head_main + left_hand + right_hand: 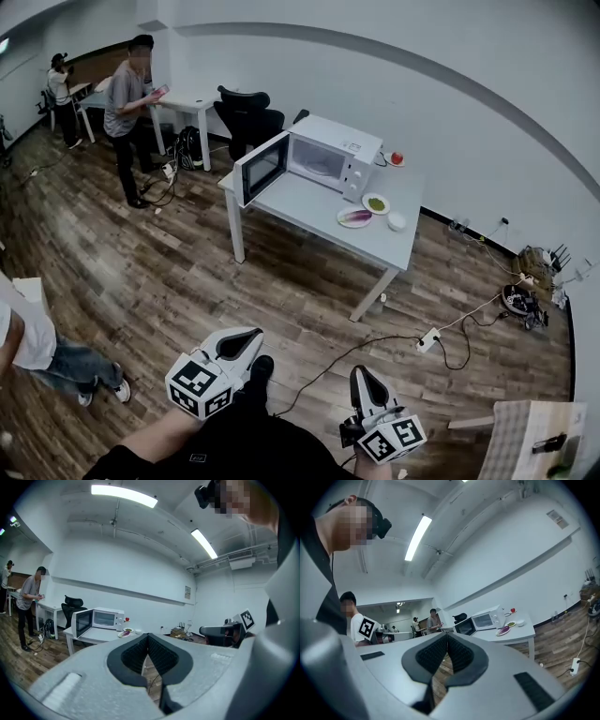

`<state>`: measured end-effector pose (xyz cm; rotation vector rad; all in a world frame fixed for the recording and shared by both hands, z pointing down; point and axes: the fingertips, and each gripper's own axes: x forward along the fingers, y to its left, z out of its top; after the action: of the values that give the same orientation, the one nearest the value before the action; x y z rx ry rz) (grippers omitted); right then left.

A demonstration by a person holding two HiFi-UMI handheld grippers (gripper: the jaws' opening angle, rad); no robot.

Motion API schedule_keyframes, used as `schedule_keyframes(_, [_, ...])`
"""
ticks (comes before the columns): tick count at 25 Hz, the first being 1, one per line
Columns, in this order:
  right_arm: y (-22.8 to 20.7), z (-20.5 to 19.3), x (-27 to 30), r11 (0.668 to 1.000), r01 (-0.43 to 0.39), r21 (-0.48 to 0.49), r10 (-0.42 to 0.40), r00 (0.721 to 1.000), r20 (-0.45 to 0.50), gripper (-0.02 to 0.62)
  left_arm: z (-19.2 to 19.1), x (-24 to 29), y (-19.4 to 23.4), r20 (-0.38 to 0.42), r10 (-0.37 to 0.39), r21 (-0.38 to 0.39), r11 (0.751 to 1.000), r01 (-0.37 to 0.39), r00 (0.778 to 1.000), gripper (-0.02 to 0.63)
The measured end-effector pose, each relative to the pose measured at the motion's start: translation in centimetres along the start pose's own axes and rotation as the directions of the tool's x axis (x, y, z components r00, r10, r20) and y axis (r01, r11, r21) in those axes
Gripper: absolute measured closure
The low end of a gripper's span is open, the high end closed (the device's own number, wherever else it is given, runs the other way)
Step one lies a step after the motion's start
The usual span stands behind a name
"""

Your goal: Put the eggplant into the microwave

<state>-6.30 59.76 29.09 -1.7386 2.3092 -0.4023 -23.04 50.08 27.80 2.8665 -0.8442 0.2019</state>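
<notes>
The purple eggplant [356,217] lies on a plate on the white table [309,202], in front of the white microwave [323,157], whose door [261,167] hangs open to the left. Both grippers are far from the table, low in the head view over the wooden floor. My left gripper [251,335] and right gripper [359,371] are both shut with nothing between the pads. The left gripper view shows its jaws closed [147,635], with the microwave [107,618] and eggplant [125,633] small beyond. In the right gripper view the jaws meet [446,633], eggplant [503,630] at right.
A green dish [376,203], a white bowl [397,221] and a red object [397,157] share the table. A black chair [247,117] stands behind it. A cable and power strip [428,339] cross the floor. People stand at the far left [127,103]; another stands close at bottom left [42,352].
</notes>
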Motion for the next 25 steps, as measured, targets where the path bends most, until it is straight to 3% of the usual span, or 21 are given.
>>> schedule_keyframes(10, [-5.0,1.1,6.8,0.999,0.035,-0.012,-0.035,0.999,-0.02,0.58,0.7,7.4,5.3,0.0,-0.034,-0.006,0.999,0.034,0.999,0.598])
schedule_keyframes(25, [-10.8,3.6,24.3,0.999,0.051,0.009,-0.05,0.998,-0.034,0.58,4.3,18.5,18.9,-0.008,-0.075,-0.003,0.997,0.075,0.997,0.598])
